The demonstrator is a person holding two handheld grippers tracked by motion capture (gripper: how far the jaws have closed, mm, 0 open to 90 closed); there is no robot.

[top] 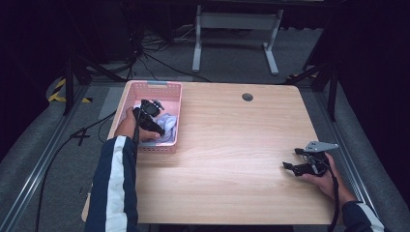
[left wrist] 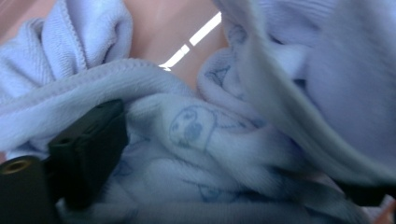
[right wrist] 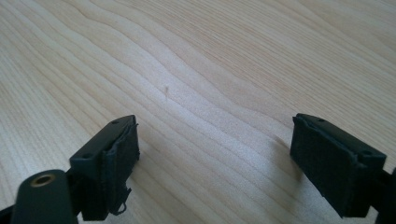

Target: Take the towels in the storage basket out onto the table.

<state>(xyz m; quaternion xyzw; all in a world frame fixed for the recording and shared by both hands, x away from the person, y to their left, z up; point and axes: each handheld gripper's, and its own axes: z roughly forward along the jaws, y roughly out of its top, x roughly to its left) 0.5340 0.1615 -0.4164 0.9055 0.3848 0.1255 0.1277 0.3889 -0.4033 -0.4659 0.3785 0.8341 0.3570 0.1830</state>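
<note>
Reaching left gripper (top: 153,115) into pink basket (top: 170,89) at table's (top: 232,145) far left — jaws sitting spread, pale blue cloth (left wrist: 196,154) bunching between them, grip not closing. Resting right gripper (right wrist: 215,154) low over bare wood near right edge — jaws gaping wide, holding nothing.

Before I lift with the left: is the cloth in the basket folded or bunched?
Bunched: the pale blue cloth lies in rumpled rolls and loose hems inside the pink basket.
</note>
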